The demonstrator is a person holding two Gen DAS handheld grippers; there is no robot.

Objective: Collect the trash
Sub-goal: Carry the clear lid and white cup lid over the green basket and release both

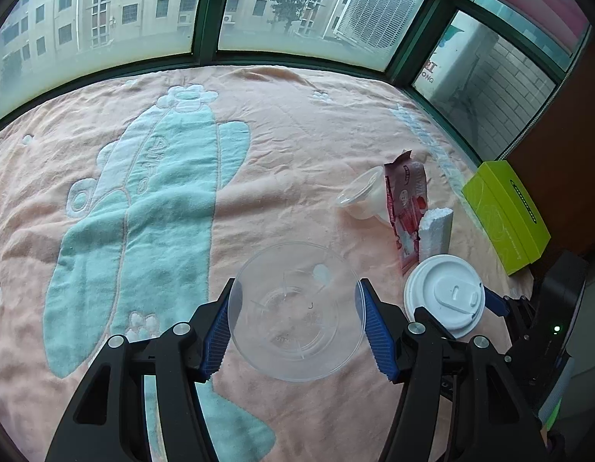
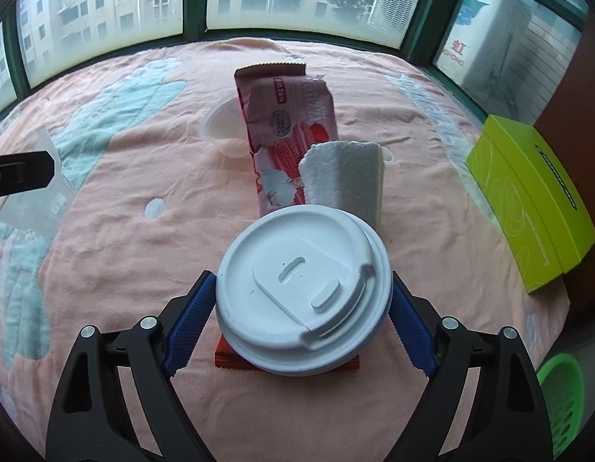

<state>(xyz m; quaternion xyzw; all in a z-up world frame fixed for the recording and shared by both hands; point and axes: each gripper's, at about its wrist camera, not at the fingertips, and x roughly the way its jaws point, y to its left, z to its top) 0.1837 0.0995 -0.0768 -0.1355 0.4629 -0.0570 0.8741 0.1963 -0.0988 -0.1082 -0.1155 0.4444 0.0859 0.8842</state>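
Observation:
My left gripper [image 1: 295,323] is shut on a clear plastic cup [image 1: 297,312], mouth facing the camera, held over the pink blanket [image 1: 278,123]. My right gripper [image 2: 303,304] is shut on a cup with a white lid [image 2: 301,292]; the lid also shows in the left wrist view [image 1: 445,294]. Beyond lie a red snack wrapper [image 2: 286,115], a white foam block [image 2: 343,177] and a small clear cup on its side [image 2: 224,127]. An orange wrapper [image 2: 228,354] lies under the lidded cup.
A lime green box [image 2: 528,200] sits at the blanket's right edge. Windows with green frames [image 2: 193,0] run along the far side. A green basket [image 2: 559,396] is at the lower right. The left gripper's finger and clear cup [image 2: 32,192] show at the left.

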